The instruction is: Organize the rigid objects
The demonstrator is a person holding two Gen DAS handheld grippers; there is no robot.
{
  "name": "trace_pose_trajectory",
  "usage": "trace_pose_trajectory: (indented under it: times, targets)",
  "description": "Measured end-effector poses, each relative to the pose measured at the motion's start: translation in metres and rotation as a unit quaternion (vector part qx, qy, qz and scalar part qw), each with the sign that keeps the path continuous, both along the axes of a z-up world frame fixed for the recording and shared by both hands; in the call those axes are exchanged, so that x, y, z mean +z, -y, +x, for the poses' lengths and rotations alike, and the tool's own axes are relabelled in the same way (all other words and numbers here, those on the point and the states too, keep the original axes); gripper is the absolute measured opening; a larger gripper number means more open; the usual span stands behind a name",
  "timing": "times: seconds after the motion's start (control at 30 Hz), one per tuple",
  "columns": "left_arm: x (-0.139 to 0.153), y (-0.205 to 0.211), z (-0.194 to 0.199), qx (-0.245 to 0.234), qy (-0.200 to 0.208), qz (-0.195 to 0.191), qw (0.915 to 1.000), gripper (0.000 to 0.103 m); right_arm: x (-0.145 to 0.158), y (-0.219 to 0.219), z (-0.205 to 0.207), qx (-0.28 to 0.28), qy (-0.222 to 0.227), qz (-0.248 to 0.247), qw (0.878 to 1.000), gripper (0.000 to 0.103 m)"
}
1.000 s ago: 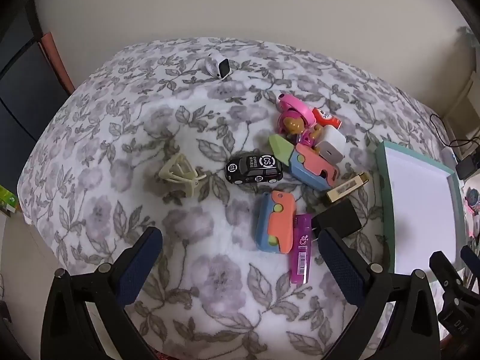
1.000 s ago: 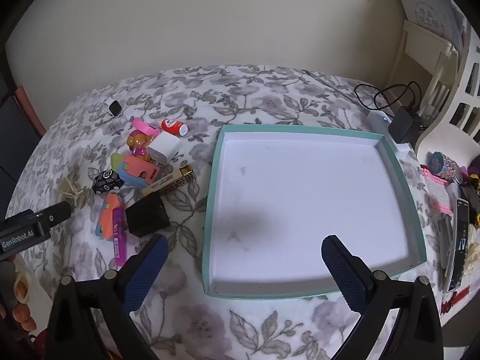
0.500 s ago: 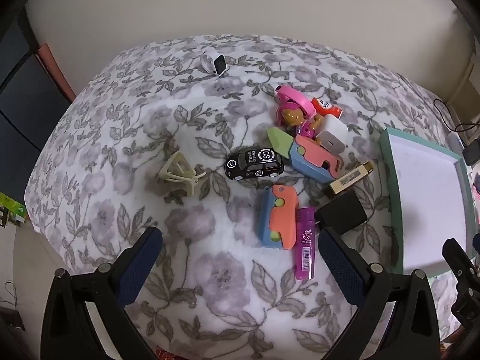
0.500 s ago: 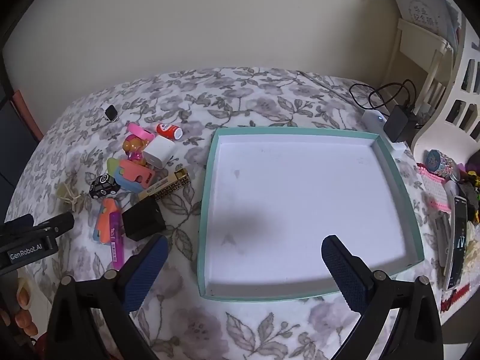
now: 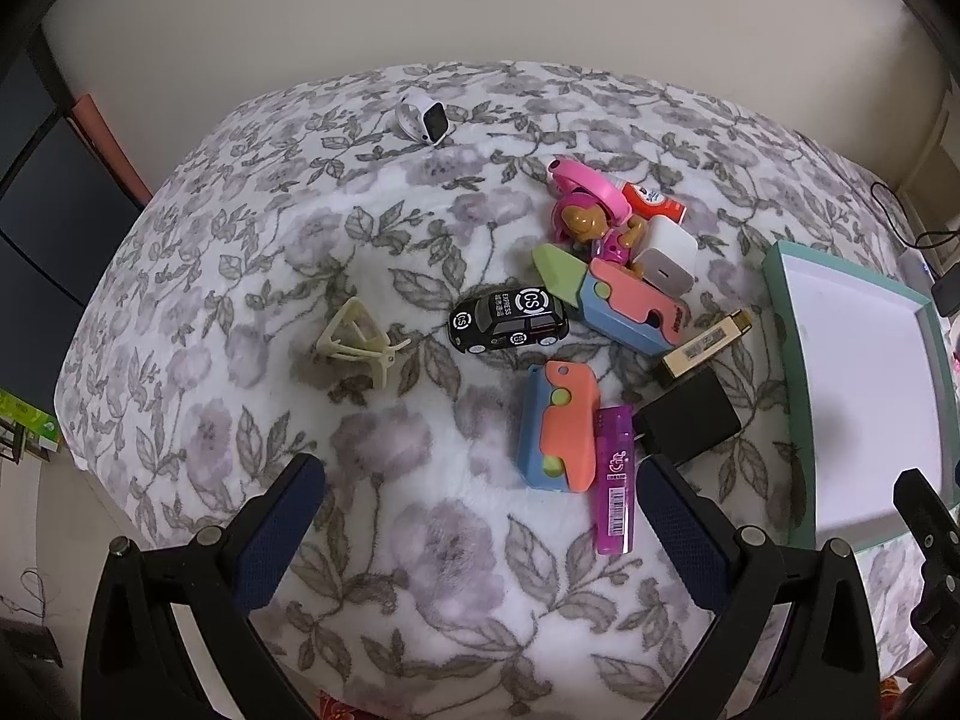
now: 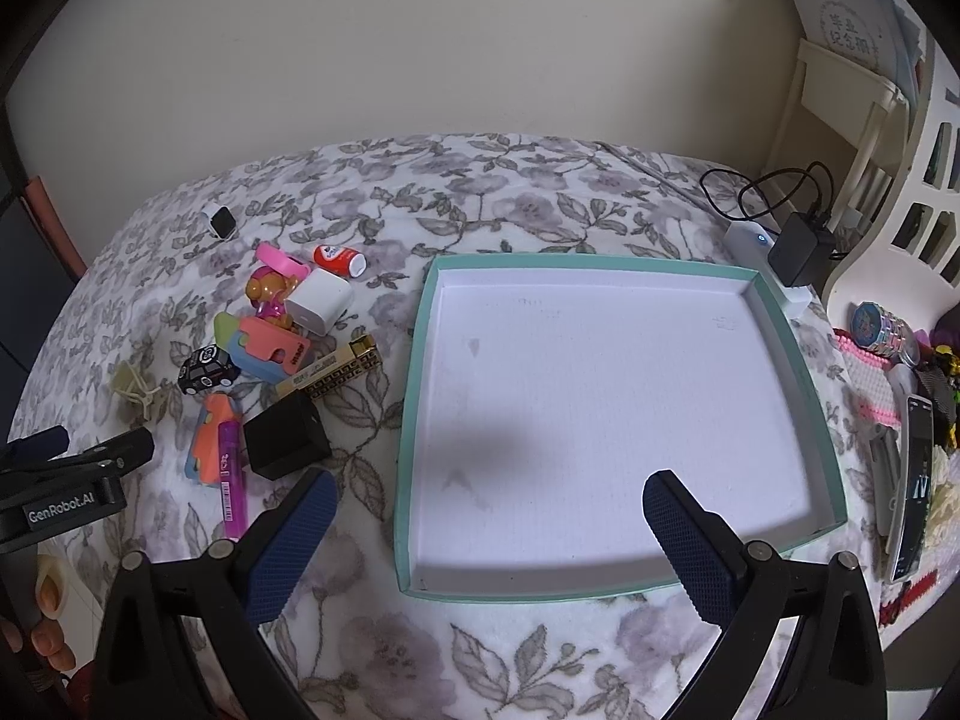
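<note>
Over the bed's near edge, you are hovering both grippers, left gripper (image 5: 480, 516) and right gripper (image 6: 489, 519), fingers spread and empty, lining up a first pick from the toys (image 5: 594, 324) for the bare tray (image 6: 414, 420).

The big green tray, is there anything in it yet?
Empty. The green tray shows only its bare white floor; the toy car and other small things all lie on the flowered blanket beside it.

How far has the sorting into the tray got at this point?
Nothing looks done: the teal tray holds nothing. Nothing is in hand; the left gripper and right gripper are both open. Left: the whole pile, including the toy car, black block and purple tube.
</note>
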State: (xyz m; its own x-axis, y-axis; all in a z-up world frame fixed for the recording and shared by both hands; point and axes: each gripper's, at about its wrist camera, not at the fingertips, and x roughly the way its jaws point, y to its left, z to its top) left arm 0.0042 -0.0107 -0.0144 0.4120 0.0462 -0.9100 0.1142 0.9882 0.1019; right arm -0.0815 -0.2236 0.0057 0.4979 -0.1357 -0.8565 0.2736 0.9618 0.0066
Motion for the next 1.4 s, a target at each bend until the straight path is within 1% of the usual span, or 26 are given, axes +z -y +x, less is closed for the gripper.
trace_pose_trajectory:
  times: [0.9,1.4]
  targets:
    - [-0.0061,0.0018,0.0016,-0.004,-0.014,0.005,0.9999,0.103,-0.0033,-0.001,-0.0002,0.002,-0.006,-0.001,1.0,0.103]
    - [-0.0066,0.0027,0.0011,-0.004,-0.015,0.006,0.9999,0.103,-0.0035,-0.0009,0.0005,0.003,-0.008,-0.001,1.0,0.103]
